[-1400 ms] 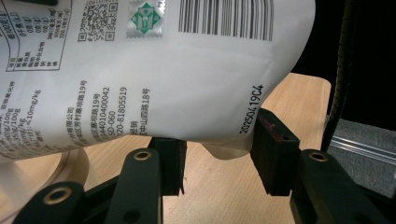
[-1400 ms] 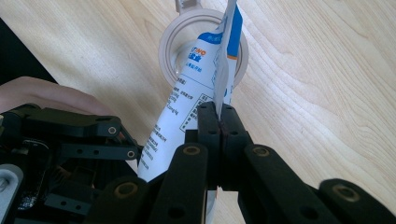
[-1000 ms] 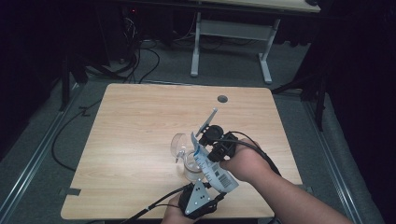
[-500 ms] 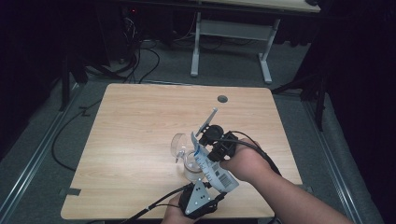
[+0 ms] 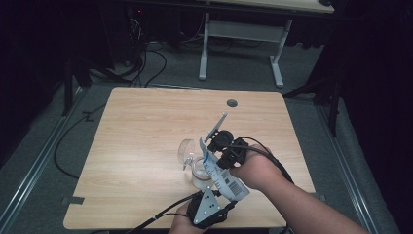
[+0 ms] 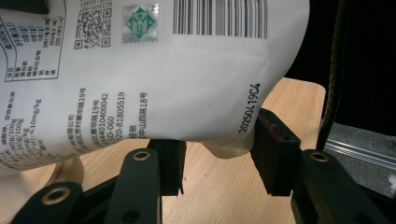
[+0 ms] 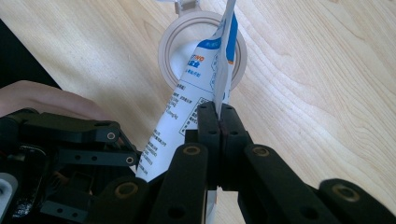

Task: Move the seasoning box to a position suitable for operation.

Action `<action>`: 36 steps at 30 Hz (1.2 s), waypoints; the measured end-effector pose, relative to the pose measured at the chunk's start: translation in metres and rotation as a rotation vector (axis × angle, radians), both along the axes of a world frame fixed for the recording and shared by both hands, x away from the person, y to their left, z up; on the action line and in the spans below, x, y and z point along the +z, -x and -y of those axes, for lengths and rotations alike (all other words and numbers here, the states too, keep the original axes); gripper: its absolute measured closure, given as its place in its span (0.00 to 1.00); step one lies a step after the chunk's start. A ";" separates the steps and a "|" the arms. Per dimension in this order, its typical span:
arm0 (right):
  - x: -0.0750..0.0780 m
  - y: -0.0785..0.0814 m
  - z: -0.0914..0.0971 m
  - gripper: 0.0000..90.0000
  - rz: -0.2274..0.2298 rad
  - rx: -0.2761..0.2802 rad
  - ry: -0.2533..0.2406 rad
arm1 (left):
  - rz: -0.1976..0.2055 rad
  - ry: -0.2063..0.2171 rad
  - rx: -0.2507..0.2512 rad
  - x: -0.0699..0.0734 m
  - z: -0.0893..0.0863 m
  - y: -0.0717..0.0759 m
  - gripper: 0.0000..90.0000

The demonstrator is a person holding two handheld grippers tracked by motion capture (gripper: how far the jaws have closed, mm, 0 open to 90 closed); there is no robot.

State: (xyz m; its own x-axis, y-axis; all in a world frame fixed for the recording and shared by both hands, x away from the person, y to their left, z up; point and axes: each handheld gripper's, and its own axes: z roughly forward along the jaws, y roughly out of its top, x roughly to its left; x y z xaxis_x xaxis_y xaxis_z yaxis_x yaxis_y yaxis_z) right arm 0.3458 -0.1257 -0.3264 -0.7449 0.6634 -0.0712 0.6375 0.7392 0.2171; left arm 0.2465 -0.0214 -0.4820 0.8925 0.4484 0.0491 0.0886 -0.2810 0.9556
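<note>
White plastic pouch point(image 7: 198, 100) hangs tilted, mouth down over the clear jar point(image 5: 200, 173), unchanged from a second ago; pouring probably continues. Right gripper point(image 7: 218, 116) pinches its edge; left gripper point(image 6: 217, 161) seems clamped around the jar beneath, on the wooden table point(image 5: 146, 131).

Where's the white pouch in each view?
High view: white pouch, lower centre, tilted over the clear jar.
Left gripper view: pouch across the top, above the jaws.
Right gripper view: pouch centre, edge-on, clamped between the jaws.
Shared landmark: wooden table.
</note>
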 end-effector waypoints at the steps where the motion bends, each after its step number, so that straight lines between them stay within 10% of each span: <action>1: 0.000 0.000 0.000 1.00 0.000 0.000 0.000 | 0.001 0.000 0.000 0.000 0.000 0.000 0.65; 36: 0.001 -0.001 -0.002 1.00 0.003 0.005 0.001 | 0.006 0.008 0.001 0.003 0.000 0.000 0.65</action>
State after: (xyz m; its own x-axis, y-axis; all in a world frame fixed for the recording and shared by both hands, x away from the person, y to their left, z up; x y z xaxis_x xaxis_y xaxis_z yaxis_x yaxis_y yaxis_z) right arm 0.3473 -0.1237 -0.3254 -0.7482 0.6593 -0.0740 0.6330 0.7428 0.2180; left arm 0.2463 -0.0214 -0.4794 0.8918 0.4495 0.0510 0.0830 -0.2735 0.9583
